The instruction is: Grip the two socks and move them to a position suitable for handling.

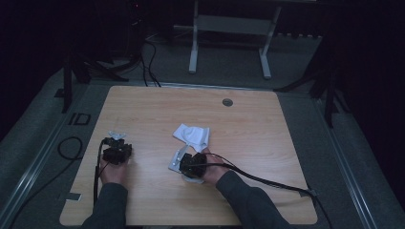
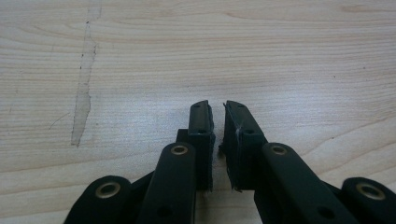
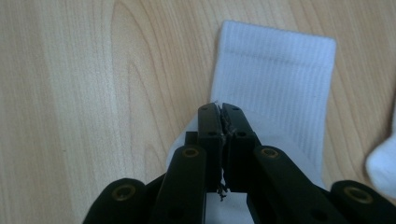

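Observation:
A white sock [image 1: 193, 135] lies crumpled near the middle of the wooden table [image 1: 258, 143]. In the right gripper view its ribbed cuff [image 3: 275, 79] stretches away from my jaws. My right gripper [image 3: 219, 108] is shut, with a sliver of white fabric pinched at its tips and sock cloth under it. From above, that right gripper [image 1: 193, 156] sits at the sock's near edge. My left gripper [image 1: 116, 142] rests at the table's left, apart from the sock. In its own view the left gripper [image 2: 218, 106] holds its jaws almost together over bare wood, nothing between them.
Another white piece of cloth [image 3: 383, 163] shows at the right edge of the right gripper view. A round grommet [image 1: 227, 102] sits at the table's far side. A pale streak [image 2: 81, 102] marks the wood. A cable [image 1: 267, 181] trails right. A white metal stand [image 1: 193, 47] stands beyond.

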`<state>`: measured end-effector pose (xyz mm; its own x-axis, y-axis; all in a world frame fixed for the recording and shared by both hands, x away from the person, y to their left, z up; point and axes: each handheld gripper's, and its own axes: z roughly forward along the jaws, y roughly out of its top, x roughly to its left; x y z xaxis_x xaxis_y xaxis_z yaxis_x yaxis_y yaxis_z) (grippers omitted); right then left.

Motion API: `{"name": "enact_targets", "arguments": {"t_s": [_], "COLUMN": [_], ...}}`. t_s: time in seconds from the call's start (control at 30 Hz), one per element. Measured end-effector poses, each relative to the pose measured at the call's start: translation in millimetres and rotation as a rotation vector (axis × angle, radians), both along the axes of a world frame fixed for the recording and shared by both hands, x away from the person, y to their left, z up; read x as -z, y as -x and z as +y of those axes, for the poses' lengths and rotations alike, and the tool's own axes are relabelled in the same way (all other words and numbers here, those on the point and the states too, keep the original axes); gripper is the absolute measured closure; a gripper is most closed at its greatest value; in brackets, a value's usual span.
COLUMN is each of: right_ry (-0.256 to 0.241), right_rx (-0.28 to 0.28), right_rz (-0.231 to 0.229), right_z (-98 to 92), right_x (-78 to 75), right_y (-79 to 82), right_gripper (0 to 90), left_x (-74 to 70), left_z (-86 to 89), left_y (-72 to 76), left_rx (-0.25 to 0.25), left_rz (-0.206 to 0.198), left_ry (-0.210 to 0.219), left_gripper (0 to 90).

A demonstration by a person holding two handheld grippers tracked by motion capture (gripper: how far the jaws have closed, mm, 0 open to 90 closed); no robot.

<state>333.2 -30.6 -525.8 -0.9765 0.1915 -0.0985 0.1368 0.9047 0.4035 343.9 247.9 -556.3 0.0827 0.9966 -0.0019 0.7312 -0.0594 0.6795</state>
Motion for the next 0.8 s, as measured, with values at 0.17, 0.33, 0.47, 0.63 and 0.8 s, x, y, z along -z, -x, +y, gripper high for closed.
{"name": "enact_targets", "arguments": {"t_s": [0.17,0.33,0.47,0.63,0.8], "right_ry": [-0.022,-0.029,-0.029,-0.029,-0.024], "right_rx": [0.000,0.004,0.007,0.018,0.038], "right_rz": [-0.009,-0.009,-0.023,-0.044,-0.060], "right_z": [-3.9,-10.9,-17.2,-27.0,-42.8], "right_x": [-11.0,-24.0,-34.9,-49.5,-59.1], "right_y": [1.8,0.3,-1.4,-1.4,-3.5], "right_gripper": [87.1,87.0,87.1,87.1,87.1], "left_x": [0.5,0.5,0.5,0.4,0.3], "left_z": [-0.4,-0.4,-0.3,0.1,0.1], "left_y": [-0.3,-0.2,-0.2,-0.2,0.0], "left_rx": [0.002,0.003,0.003,0.001,0.001], "left_rz": [0.001,0.001,0.000,0.002,0.002], "left_ry": [0.000,-0.001,-0.001,-0.002,-0.002], "left_gripper": [81.4,81.3,81.3,81.3,81.3]}}
